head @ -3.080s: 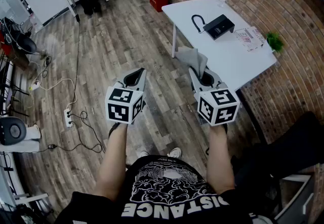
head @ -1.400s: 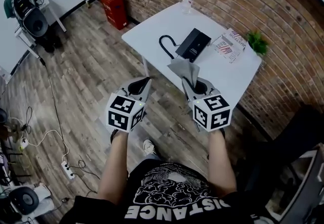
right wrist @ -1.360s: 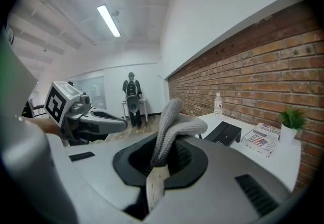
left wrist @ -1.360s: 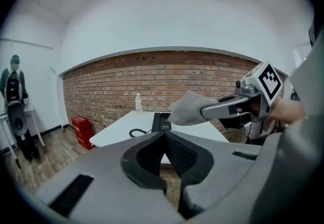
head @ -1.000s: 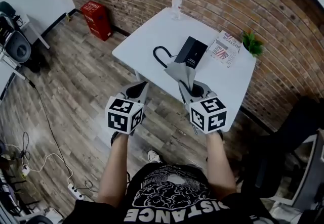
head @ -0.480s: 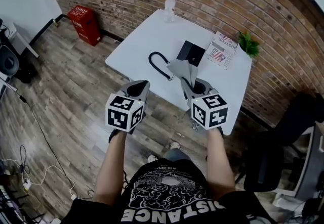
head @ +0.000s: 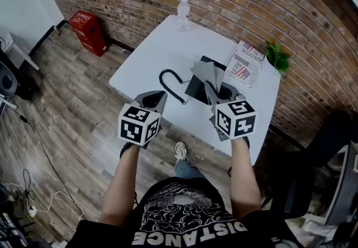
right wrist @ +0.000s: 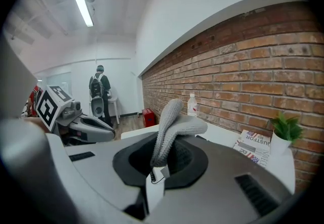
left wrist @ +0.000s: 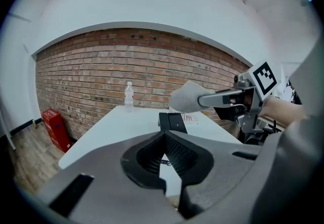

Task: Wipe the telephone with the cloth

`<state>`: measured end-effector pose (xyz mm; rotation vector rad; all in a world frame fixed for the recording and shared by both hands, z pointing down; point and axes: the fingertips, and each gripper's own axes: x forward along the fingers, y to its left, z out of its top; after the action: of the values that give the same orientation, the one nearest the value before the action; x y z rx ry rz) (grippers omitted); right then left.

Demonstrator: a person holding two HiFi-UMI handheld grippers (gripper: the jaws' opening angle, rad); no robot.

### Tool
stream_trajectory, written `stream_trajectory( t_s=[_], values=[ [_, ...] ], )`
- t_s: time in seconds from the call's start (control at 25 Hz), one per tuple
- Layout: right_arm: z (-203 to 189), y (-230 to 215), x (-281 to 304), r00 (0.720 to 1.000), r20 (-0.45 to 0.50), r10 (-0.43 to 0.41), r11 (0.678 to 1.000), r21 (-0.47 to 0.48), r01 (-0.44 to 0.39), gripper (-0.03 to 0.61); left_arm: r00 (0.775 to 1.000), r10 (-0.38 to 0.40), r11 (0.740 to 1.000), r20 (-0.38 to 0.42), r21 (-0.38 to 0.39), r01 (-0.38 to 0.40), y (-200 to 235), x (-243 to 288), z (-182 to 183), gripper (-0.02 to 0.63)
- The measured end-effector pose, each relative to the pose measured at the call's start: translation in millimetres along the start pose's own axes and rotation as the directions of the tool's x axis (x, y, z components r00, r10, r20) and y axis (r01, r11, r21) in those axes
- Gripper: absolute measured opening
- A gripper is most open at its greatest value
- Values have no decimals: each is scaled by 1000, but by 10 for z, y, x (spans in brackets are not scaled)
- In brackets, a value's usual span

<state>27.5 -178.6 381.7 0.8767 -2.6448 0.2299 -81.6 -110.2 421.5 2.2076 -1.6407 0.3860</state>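
Telephone [head: 194, 90], black, lies on the white table [head: 148, 54], its coiled cord [head: 169, 82] to its left. Grey cloth [head: 207, 71], pinched in the right gripper's [head: 215, 89] closed jaws, is held over it. The left gripper [head: 157, 96], jaws together and empty, hovers by the table's near edge. A magazine [head: 246, 65] lies right of the telephone.

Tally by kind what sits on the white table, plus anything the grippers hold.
Telephone: 1
Water bottle: 1
Newspaper: 1
Potted plant: 1
Grey cloth, held in the right gripper: 1
Total: 5
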Motion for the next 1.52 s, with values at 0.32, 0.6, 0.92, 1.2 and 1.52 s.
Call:
stream_trajectory(
  t_s=[0.32, 0.6, 0.92, 1.2, 1.52],
  values=[
    [204, -662, 508, 1000, -3, -18, 999, 35, 18, 12, 1000, -6, 1000, -22, 18, 6, 285, 790, 350, 5],
    [168, -1114, 949, 999, -35, -13, 998, 64, 16, 11, 998, 15, 1000, -65, 15, -14, 524, 1302, 486, 5],
    [-137, -1372, 1373, 993, -116, -19, 997, 78, 28, 12, 993, 12, 1000, -114, 11, -11, 657, 1589, 450, 5],
    [-406, -1304, 1571, 984, -174, -43, 994, 89, 59, 12, 992, -50, 999, -117, 12, 52, 707, 1660, 350, 5],
    [-652, -1153, 1586, 967, -224, -120, 986, 84, 142, 11, 986, -120, 990, -119, 57, 127, 772, 1497, 316, 5]
  ],
)
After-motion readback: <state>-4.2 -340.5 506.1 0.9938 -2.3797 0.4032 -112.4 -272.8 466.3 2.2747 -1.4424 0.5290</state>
